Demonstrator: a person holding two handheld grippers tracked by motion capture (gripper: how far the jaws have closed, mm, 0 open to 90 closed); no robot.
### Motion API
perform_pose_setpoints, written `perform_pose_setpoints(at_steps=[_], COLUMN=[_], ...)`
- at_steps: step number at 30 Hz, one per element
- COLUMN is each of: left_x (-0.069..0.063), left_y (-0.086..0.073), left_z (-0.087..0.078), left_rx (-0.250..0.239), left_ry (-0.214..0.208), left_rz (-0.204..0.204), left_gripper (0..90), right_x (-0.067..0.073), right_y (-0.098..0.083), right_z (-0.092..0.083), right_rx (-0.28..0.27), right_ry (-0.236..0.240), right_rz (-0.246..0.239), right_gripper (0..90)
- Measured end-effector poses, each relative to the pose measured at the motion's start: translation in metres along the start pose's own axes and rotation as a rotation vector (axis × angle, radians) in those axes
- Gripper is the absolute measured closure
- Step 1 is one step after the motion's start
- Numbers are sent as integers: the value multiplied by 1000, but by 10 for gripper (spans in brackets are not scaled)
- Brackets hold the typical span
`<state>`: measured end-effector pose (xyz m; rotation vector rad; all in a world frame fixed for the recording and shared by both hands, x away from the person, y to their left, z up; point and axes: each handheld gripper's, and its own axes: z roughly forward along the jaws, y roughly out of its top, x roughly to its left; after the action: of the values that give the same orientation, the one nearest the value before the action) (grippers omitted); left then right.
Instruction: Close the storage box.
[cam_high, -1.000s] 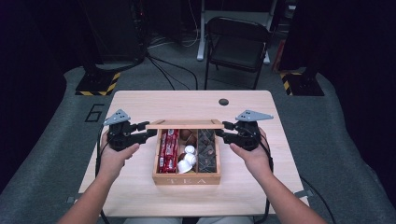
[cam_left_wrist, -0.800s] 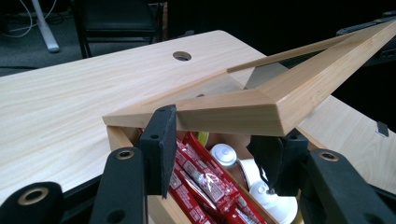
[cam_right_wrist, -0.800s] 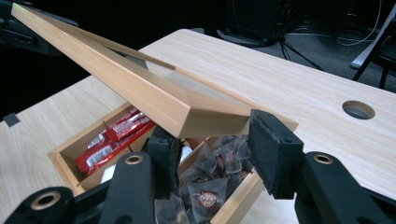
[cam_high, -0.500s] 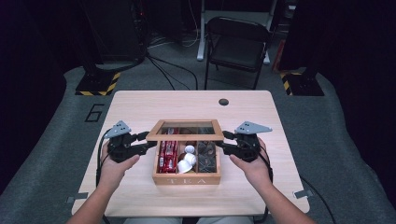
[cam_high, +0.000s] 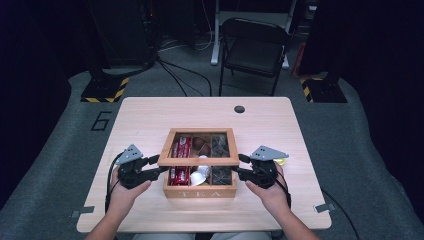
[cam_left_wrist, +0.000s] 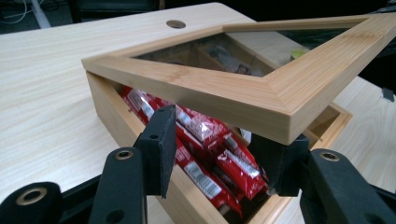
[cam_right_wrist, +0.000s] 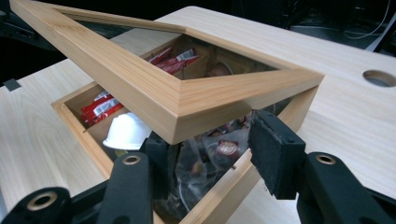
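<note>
Resting on one jaw each of the half-open left gripper (cam_high: 159, 167) and right gripper (cam_high: 240, 166), the glass-windowed wooden lid (cam_high: 200, 161) hung partly raised over the light wooden tea box (cam_high: 200, 192). Only lowering it fully seemed left.

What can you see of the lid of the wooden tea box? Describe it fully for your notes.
The lid is a light wooden frame with mitred corners around a clear pane. It is hinged at the far edge of the box and tilted half open, its near edge raised. The left gripper and right gripper support its near corners from below.
</note>
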<state>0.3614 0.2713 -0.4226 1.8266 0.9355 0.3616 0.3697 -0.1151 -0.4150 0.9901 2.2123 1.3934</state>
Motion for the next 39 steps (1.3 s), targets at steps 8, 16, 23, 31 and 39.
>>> perform_pose_setpoints(at_steps=[8,16,23,31,39], left_x=[-3,-12,-12,-11,-12], left_y=[-15,-24,-34,-42,-47], left_z=[2,-1,1,4,7], left_rx=[38,49,43,63,113], left_ry=[7,-5,-10,-19,-21], left_rz=[3,35,30,20,11], left_gripper=[506,512,511,510,509], right_x=[6,13,17,19,22], right_y=[-17,-29,-36,-45,-49], right_z=[1,4,7,9,11], right_rx=[0,15,25,43,84], right_ry=[12,16,30,28,26], right_rz=[0,3,11,13,2], right_gripper=[535,542,540,526,494])
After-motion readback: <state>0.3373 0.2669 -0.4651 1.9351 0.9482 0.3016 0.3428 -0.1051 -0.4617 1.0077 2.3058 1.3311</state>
